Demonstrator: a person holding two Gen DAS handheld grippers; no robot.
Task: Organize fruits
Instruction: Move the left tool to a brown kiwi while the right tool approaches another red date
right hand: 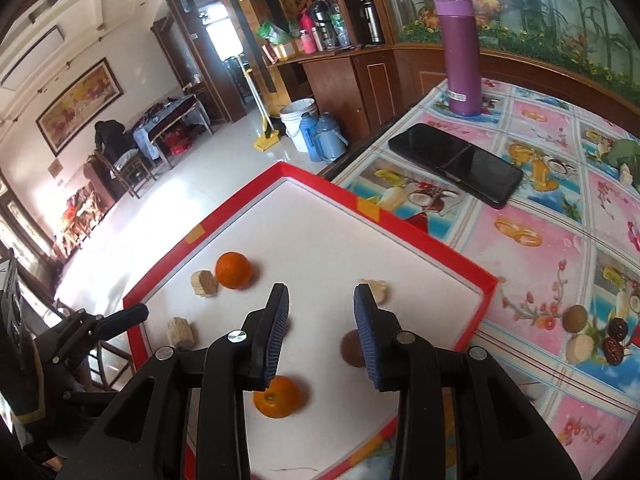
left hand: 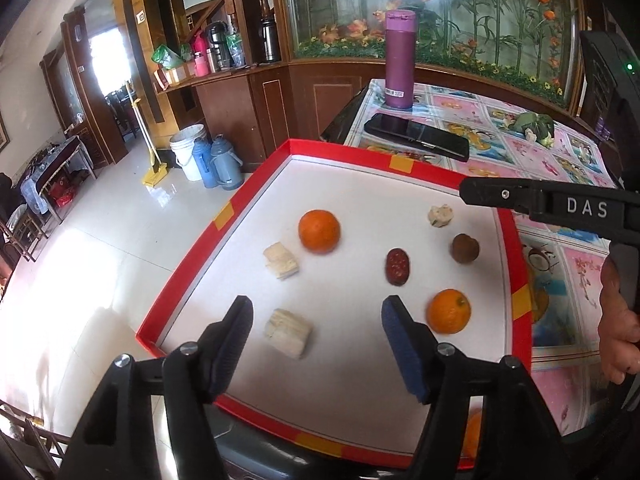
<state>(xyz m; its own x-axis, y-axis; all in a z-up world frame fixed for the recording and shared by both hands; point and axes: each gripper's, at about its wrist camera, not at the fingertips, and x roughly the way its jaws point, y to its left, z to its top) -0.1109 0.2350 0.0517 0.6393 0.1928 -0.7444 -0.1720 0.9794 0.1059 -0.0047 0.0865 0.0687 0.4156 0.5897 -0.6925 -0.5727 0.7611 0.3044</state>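
Note:
A red-rimmed white tray point(left hand: 224, 216) holds two oranges point(left hand: 319, 231) point(left hand: 449, 311), a red date point(left hand: 397, 266), a brown round fruit point(left hand: 465, 248) and three pale chunks point(left hand: 281, 261) point(left hand: 441, 215). My left gripper point(left hand: 316, 332) hovers open over the tray's near side. The nearest pale chunk point(left hand: 288, 338) lies below its gap, untouched. My right gripper point(right hand: 322, 320) is open above the tray with nothing between its pads; the brown fruit point(right hand: 350, 354) peeks from behind its right finger. One finger point(left hand: 500, 194) of it reaches in from the right in the left wrist view.
On the flowered tablecloth right of the tray lie a brown fruit point(right hand: 576, 319), a pale chunk point(right hand: 580, 350) and red dates point(right hand: 614, 338). A black phone point(right hand: 456, 164) and a purple flask point(right hand: 460, 52) stand beyond the tray. The tray's left side overhangs the floor.

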